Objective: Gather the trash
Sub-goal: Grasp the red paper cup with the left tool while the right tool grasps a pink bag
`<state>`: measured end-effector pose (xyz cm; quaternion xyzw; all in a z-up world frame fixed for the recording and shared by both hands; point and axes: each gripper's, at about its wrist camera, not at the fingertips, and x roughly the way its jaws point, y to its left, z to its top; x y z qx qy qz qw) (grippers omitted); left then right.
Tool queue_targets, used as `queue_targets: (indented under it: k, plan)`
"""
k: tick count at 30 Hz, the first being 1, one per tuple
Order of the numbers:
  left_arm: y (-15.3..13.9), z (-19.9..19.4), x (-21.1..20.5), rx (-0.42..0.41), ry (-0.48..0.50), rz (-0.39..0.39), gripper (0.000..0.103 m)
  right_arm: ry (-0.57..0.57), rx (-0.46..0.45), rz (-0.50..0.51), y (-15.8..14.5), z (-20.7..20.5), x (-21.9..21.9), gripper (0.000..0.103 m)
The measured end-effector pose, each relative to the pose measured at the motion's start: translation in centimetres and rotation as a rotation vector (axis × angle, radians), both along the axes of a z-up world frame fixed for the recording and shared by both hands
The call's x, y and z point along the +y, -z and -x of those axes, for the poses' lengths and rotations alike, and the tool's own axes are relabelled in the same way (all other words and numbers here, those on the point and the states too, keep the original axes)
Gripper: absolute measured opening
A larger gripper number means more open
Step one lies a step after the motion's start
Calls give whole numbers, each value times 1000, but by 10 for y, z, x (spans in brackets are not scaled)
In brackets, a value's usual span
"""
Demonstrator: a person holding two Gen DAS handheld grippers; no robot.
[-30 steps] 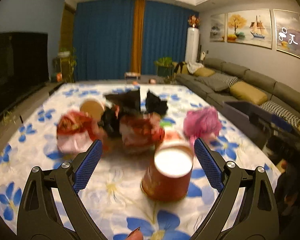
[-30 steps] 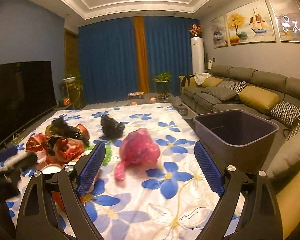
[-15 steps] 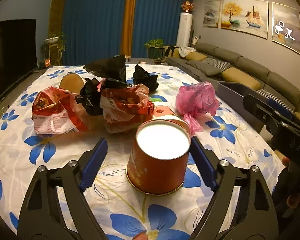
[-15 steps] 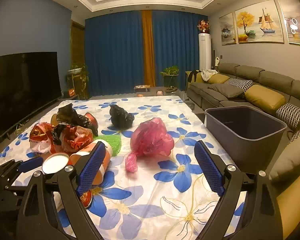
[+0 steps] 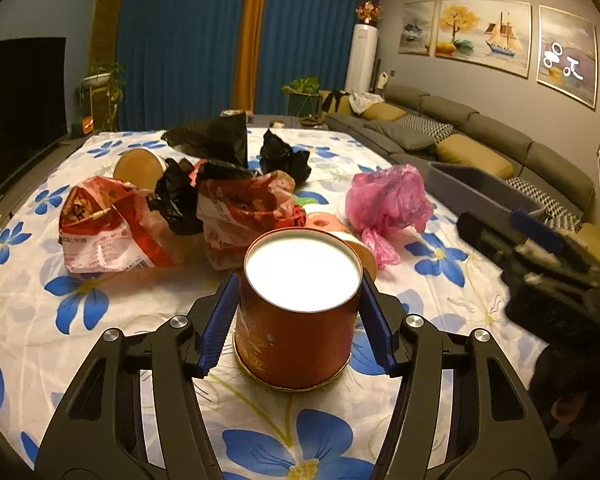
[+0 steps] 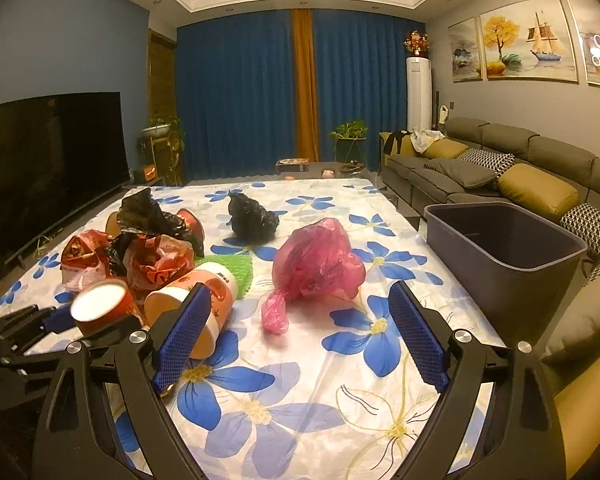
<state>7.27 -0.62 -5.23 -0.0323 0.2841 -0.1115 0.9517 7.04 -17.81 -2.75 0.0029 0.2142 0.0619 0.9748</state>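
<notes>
A red cup (image 5: 296, 336) with a white top stands upright on the flowered tablecloth (image 5: 100, 344). My left gripper (image 5: 298, 322) is shut on it, both blue pads against its sides; it also shows in the right wrist view (image 6: 102, 306). My right gripper (image 6: 300, 334) is open and empty, above the cloth just in front of a pink plastic bag (image 6: 316, 266). An orange and white paper cup (image 6: 196, 304) lies on its side by the right gripper's left finger. Red snack bags (image 5: 244, 208) and black bags (image 5: 284, 158) lie behind.
A grey bin (image 6: 500, 256) stands off the table's right edge, before the sofa (image 6: 520, 168). A green mesh piece (image 6: 232, 268) lies mid-table. A television (image 6: 48, 160) stands left. My right gripper shows at the right of the left wrist view (image 5: 540, 248).
My left gripper moved forward around the red cup and closed on it. My right gripper drifted slightly nearer the pink bag and stays open.
</notes>
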Motion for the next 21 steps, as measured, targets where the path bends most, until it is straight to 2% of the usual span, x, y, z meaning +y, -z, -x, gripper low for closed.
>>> queue_targets:
  k: [8, 16, 21]
  plan:
    - [-18, 6, 19, -40, -46, 22, 58, -2, 7, 9, 1, -11, 3, 88]
    - [-33, 0, 28, -74, -77, 29, 58, 55, -3, 7, -11, -57, -11, 87]
    - [-37, -9, 30, -81, -84, 34, 58, 73, 24, 27, -7, -91, -14, 84]
